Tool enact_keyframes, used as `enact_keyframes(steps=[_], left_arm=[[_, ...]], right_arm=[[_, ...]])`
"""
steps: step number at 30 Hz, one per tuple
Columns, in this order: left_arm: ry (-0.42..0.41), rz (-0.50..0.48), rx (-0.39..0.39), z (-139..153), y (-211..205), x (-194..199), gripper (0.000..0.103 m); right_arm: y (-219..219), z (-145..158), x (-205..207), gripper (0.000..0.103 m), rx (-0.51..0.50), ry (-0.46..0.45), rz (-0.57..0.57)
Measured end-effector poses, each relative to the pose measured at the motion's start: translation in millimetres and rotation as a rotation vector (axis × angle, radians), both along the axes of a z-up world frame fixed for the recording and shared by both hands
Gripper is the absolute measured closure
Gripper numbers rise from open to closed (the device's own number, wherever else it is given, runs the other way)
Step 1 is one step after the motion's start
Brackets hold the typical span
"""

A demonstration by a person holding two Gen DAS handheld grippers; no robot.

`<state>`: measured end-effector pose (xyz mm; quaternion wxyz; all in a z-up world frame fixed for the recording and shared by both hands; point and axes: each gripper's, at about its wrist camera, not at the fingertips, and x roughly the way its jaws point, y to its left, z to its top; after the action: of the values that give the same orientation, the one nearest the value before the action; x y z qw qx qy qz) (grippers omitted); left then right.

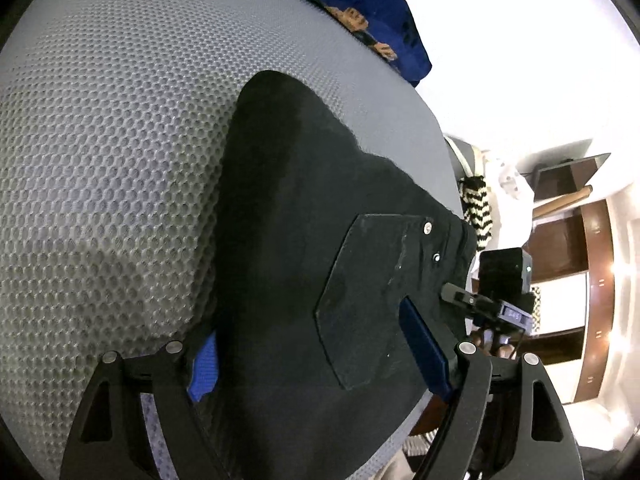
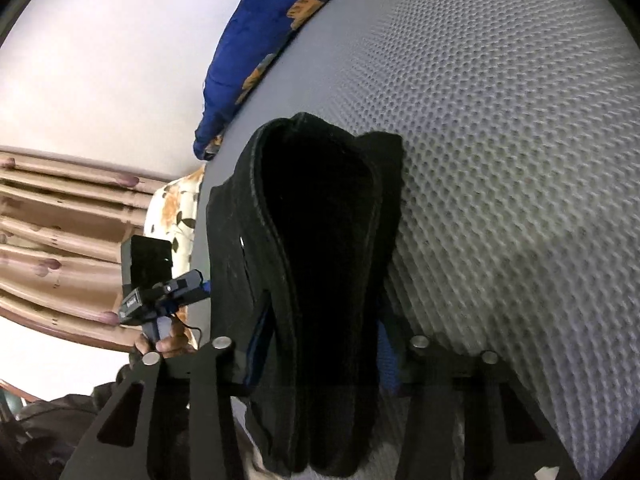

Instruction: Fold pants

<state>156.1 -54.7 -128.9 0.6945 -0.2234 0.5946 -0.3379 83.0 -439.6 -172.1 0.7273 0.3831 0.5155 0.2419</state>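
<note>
1. Left tongs stand spread wide, the black pants lying between their blue pads; whether the pads press the cloth cannot be told.
2. Right tongs are clamped on a thick bunched fold of the pants, cloth filling the whole gap.
3. Pants lie on a grey honeycomb-mesh mattress, close to its edge, back pocket facing up with two metal studs beside it.
4. Blue floral bedding rests at the mattress's far edge.
5. In the left view, the other handheld unit shows just past the pants.
6. Pink curtains hang beyond the bed in the right view.
</note>
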Motion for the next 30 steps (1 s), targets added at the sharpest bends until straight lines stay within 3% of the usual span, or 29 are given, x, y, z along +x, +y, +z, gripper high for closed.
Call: enact_keyframes(steps=[2,4,6,9,16,30], left_arm=[[-0.031,0.008,0.023,3,-7,-2,0.029],[-0.067,0.005,0.074,5,-11,-8,0.057],[-0.085,0.008,0.103,7,-11,-11,0.071],[-0.076,0.032,0.074,11,-3,-10,0.08],[-0.173,0.031,0.087,43,9,-5,0.084],[-0.279,0.167,0.177,69,81,97,0.084]], right_arm=[[4,2,0,0.07,-0.013,-0.002,-0.023],[10,10,-1,0.074,-0.057,-0.016,-0.033],[19,23,-4,0.077,-0.101,-0.036,-0.048],[32,37,-4,0.079,-0.119,-0.051,-0.07],[63,60,16,0.082,-0.135,-0.051,-0.078],[140,74,156,0.082,-0.135,-0.118,0.015]])
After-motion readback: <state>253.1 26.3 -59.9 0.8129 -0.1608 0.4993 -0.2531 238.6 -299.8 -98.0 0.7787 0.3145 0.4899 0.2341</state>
